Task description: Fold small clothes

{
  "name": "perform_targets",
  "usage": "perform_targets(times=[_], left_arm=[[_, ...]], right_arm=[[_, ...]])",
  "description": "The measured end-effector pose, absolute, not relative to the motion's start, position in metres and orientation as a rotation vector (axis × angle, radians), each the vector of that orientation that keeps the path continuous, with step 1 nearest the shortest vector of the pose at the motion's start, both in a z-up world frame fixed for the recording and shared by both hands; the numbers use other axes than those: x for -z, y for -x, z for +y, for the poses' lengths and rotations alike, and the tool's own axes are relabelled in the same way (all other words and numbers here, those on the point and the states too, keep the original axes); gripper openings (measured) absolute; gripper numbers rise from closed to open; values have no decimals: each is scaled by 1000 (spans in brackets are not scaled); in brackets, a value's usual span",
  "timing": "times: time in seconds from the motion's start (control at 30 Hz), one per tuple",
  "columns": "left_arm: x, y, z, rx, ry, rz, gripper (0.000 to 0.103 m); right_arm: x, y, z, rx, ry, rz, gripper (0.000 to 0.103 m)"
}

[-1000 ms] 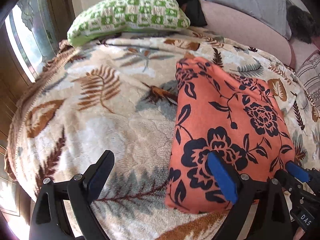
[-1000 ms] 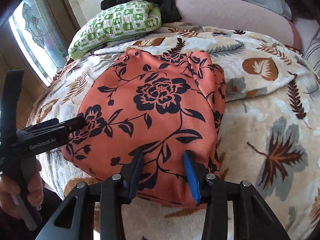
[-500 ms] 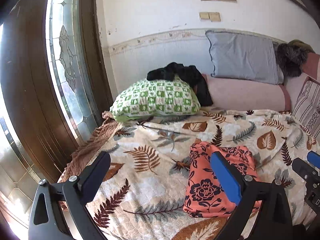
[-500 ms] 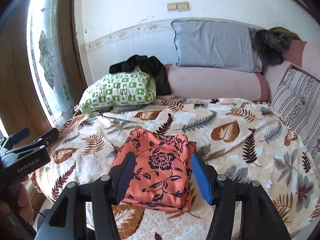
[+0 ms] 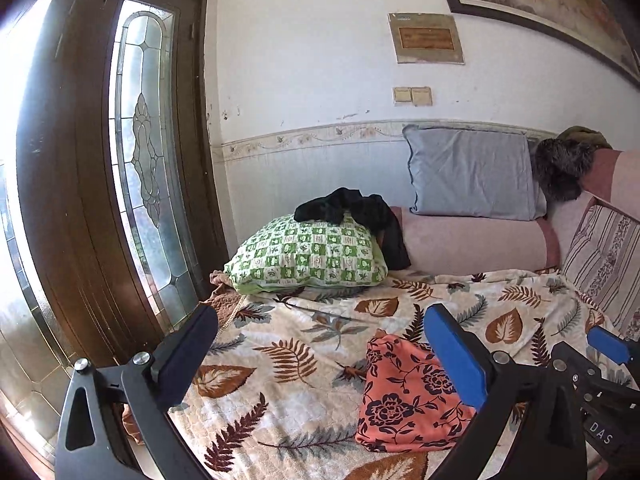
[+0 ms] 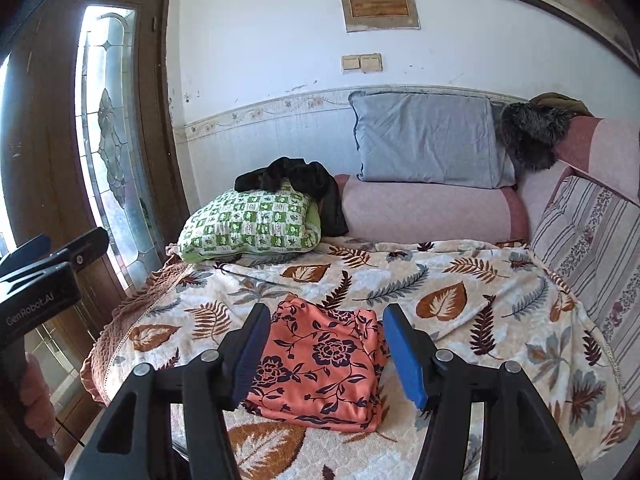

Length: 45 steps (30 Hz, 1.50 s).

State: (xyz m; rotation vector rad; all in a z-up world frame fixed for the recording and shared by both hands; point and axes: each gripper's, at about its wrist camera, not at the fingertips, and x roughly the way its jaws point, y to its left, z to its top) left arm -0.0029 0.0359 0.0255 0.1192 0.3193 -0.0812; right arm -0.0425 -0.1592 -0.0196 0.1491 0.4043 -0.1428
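Note:
An orange cloth with black flowers (image 6: 320,364) lies folded into a neat rectangle near the front edge of the leaf-patterned blanket (image 6: 460,300); it also shows in the left wrist view (image 5: 404,396). My right gripper (image 6: 324,356) is open and empty, held back from the bed with the cloth framed between its fingers. My left gripper (image 5: 320,360) is open wide and empty, held back to the left of the cloth. The left gripper's body shows at the left edge of the right wrist view (image 6: 44,288).
A green checked pillow (image 6: 252,224) with a black garment (image 6: 296,180) on it lies at the back left. A grey pillow (image 6: 428,144) and pink bolster (image 6: 428,212) line the wall. A glazed wooden door (image 5: 100,200) stands left; a striped cushion (image 6: 592,240) right.
Both grippers have pulled back and up from the folded cloth, which now looks small and far. The right gripper's jaws have opened wider. The cloth stays folded on the blanket.

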Motion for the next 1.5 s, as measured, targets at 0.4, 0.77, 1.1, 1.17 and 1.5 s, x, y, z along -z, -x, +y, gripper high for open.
perform_targets(times=[0.4, 0.77, 1.1, 1.17, 1.5], left_arm=[[-57, 39, 46, 78, -117, 222, 103], [-69, 57, 57, 91, -97, 200, 103], [-69, 56, 57, 95, -106, 208, 103], [-69, 54, 57, 98, -103, 212, 103], [-64, 43, 58, 110, -98, 236, 103]], right_arm=[[-17, 78, -148, 139, -135, 318, 63], [-38, 108, -128, 116, -88, 253, 66], [-28, 99, -125, 96, -90, 282, 66], [-25, 95, -124, 92, -92, 290, 66], [-14, 77, -118, 71, -90, 326, 66]])
